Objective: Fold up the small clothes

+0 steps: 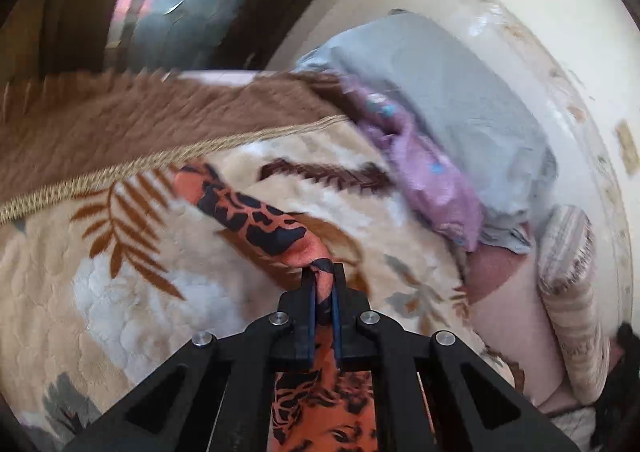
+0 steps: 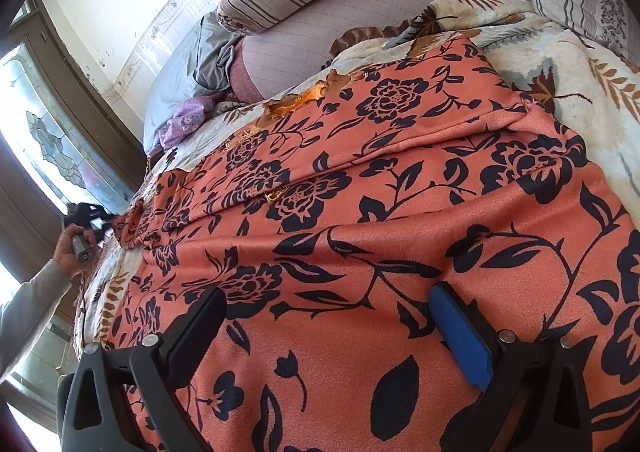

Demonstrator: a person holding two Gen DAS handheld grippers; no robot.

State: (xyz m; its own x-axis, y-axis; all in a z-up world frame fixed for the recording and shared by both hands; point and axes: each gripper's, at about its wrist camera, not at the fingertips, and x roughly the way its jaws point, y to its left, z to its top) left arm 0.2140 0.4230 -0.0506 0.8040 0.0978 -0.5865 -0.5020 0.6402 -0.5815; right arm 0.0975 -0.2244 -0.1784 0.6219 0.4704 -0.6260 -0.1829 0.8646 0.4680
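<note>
While the left wrist view looks down over a bed, the left hand-held gripper (image 1: 323, 272) sits at 6 o'clock with its jaws clamped on a bunched edge of the orange floral garment (image 1: 256, 212). That cloth stretches as a twisted rope toward 10 o'clock over the leaf-print blanket (image 1: 120, 292); a purple cloth (image 1: 424, 168) and a grey cloth (image 1: 460, 92) lie at 2 o'clock, well apart.

From the right wrist view, the same orange floral garment (image 2: 400, 192) lies spread across the blanket, filling the centre. The right hand-held gripper (image 2: 328, 316) hovers at 6 o'clock with jaws wide apart, gripping nothing, the cloth just beneath. At 9 o'clock a person's hand (image 2: 74, 244) holds the left hand-held gripper (image 2: 108, 222) at the garment's far end.

The risk, as I judge it, is that the left pinch holds only a thin twisted fold, so it could slip free, or drag the unpinned garment askew, wrinkling the fold.
</note>
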